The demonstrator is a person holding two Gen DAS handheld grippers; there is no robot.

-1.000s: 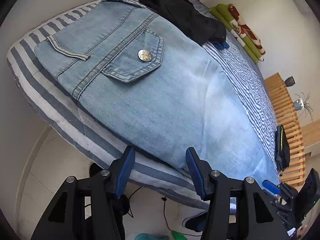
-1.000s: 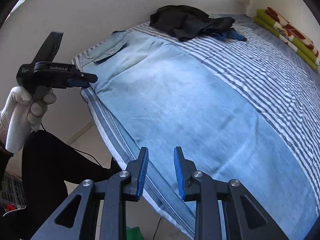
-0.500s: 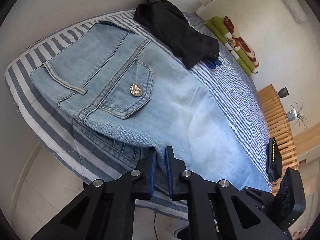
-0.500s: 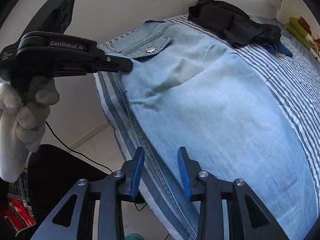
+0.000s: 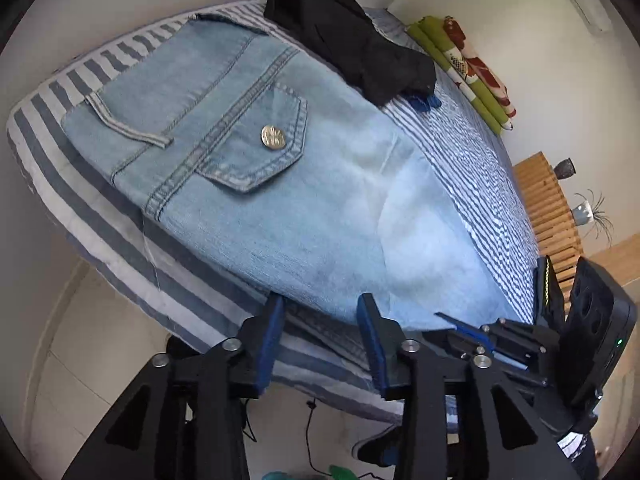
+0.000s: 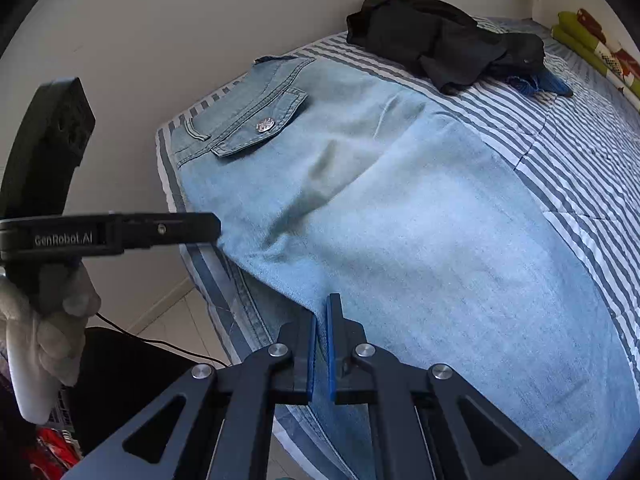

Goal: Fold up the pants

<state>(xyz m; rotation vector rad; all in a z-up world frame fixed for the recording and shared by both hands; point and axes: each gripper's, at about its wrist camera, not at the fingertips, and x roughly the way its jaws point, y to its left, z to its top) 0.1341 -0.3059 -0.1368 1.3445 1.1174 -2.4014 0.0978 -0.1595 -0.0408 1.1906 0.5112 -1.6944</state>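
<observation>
While the jeans (image 5: 304, 208) lie flat along the bed (image 5: 60, 152) edge, past the black garment (image 6: 440, 40) | left gripper (image 5: 320, 320) fingers apart, at the hem | right gripper (image 6: 321, 344) fingers pinched on the denim edge | advice: grip both layers, lift evenly | text: "GenRobot.AI"

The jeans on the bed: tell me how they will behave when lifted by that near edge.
The jeans will probably droop and drag rather than hold shape: creases already show near the pocket. The doubled layers along the bed edge suggest some weight for a narrow pinch. The right gripper looks shut on that edge; the left gripper is open.
</observation>
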